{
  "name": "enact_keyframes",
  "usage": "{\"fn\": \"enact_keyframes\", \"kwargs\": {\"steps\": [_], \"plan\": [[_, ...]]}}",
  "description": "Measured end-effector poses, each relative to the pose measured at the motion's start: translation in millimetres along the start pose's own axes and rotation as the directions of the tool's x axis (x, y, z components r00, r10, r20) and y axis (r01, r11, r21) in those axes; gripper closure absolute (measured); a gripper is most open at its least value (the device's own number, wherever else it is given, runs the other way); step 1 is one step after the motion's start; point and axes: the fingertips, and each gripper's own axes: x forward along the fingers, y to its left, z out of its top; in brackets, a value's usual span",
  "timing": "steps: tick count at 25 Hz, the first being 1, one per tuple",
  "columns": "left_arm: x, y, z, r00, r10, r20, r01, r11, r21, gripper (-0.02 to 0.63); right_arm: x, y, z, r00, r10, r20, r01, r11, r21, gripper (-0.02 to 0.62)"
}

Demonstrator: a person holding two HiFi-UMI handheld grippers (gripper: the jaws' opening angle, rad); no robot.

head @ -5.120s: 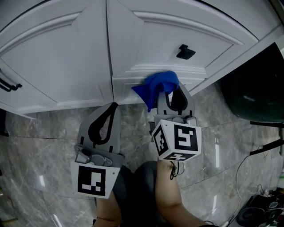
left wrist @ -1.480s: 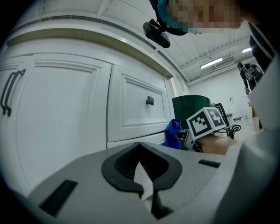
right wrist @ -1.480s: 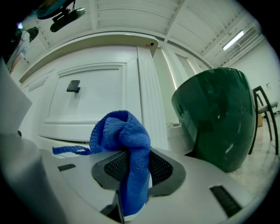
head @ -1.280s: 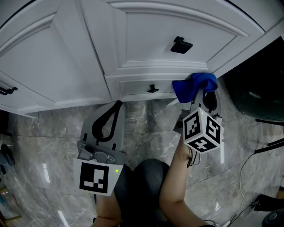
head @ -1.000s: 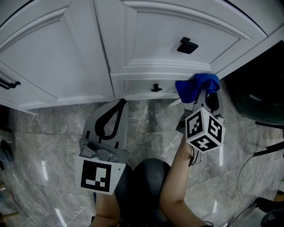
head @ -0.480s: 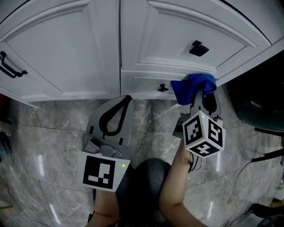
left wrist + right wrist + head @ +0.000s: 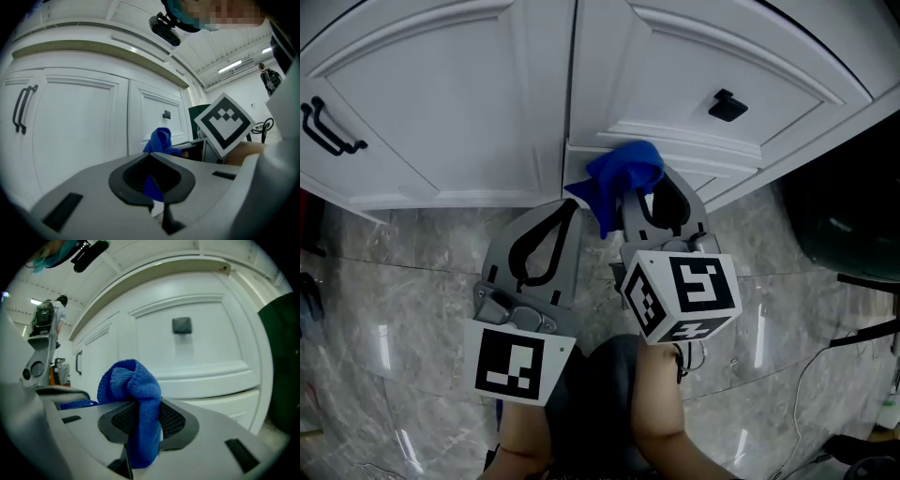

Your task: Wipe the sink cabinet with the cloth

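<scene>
A bunched blue cloth (image 7: 619,178) (image 7: 133,394) (image 7: 160,139) is pinched in my right gripper (image 7: 639,194) (image 7: 140,401), which is shut on it. The cloth presses against the bottom ledge of the white sink cabinet (image 7: 675,84) (image 7: 197,348), just right of the seam between the two doors. My left gripper (image 7: 551,220) (image 7: 152,157) hangs beside it to the left, a little off the cabinet, shut and holding nothing.
A square black knob (image 7: 727,105) (image 7: 182,326) sits on the right door and a black bar handle (image 7: 326,129) (image 7: 21,110) on the left door. Grey marble floor (image 7: 412,309) lies below. A dark bin (image 7: 848,206) stands at the right, with cables (image 7: 825,375) on the floor.
My right gripper slid the cloth leftward along the cabinet's lower ledge, from the right corner to near the door seam, covering the small lower knob. The left gripper stayed put.
</scene>
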Motion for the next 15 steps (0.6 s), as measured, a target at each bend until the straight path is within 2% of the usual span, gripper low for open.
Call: {"fn": "enact_keyframes", "kwargs": {"steps": [3,5,7,10,15], "plan": [[-3,5,2,1.000,0.014,0.009,-0.013,1.000,-0.008,0.606,13,25,-23,0.987,0.130,-0.098,-0.130,0.991,0.012,0.480],[-5,5,3,1.000,0.014,0.011,-0.014,1.000,-0.009,0.606,18,32,-39,0.973,0.176,-0.151,-0.172,0.984,0.039,0.480],[-5,5,3,1.000,0.008,0.010,-0.008,1.000,-0.007,0.606,22,33,-50,0.963,0.190,-0.191,-0.186,0.982,0.036,0.480],[-5,4,3,1.000,0.002,0.009,-0.002,1.000,-0.003,0.606,26,37,-59,0.953,0.204,-0.222,-0.213,0.977,-0.018,0.480],[-7,4,1,1.000,0.000,-0.003,0.000,1.000,0.010,0.606,32,35,-60,0.967,0.144,-0.210,-0.183,0.966,-0.184,0.480]]}}
